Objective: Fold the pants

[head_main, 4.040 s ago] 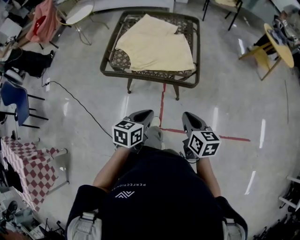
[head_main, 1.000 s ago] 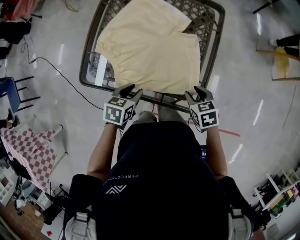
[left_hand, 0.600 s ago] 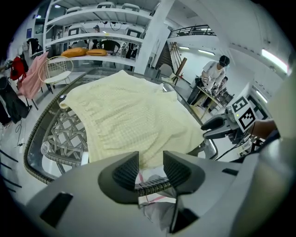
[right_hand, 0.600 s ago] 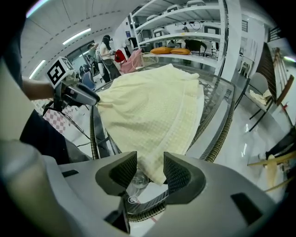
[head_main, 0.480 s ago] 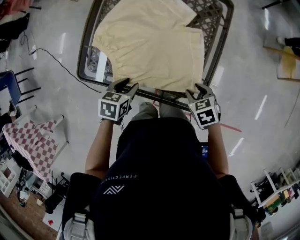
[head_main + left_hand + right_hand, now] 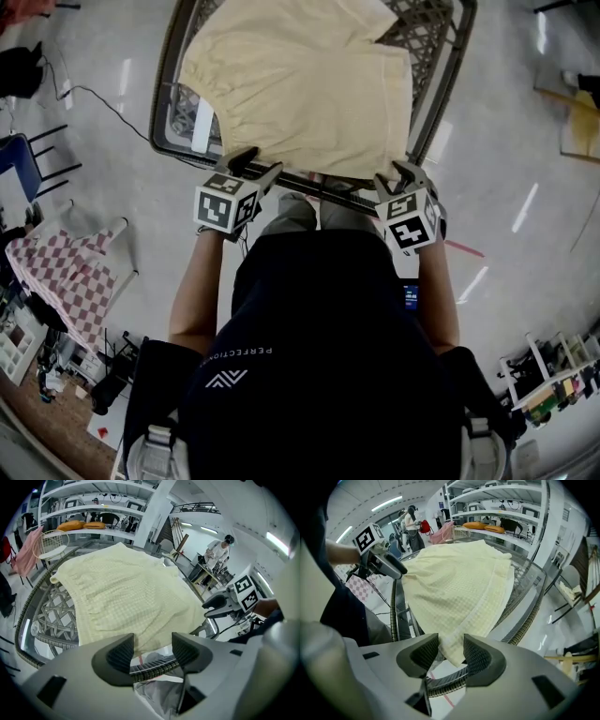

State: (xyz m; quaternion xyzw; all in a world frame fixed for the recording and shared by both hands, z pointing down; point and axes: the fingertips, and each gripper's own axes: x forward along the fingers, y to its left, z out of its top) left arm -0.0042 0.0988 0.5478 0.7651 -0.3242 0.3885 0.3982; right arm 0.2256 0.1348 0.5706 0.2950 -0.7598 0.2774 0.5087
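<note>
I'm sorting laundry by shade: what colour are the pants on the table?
Pale yellow pants with a fine check weave, clearest in the left gripper view.

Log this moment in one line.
pants flat on table | left gripper: jaws opening around near hem, no grip | right gripper: jaws opening around hem corner, no grip

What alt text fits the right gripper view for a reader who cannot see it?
The right tongs, jaws opening, straddle a hanging corner of pale yellow pants without pressing it. The pants lie spread on a wicker-rimmed table, and the left tongs hover at the pants' near edge farther left.
</note>
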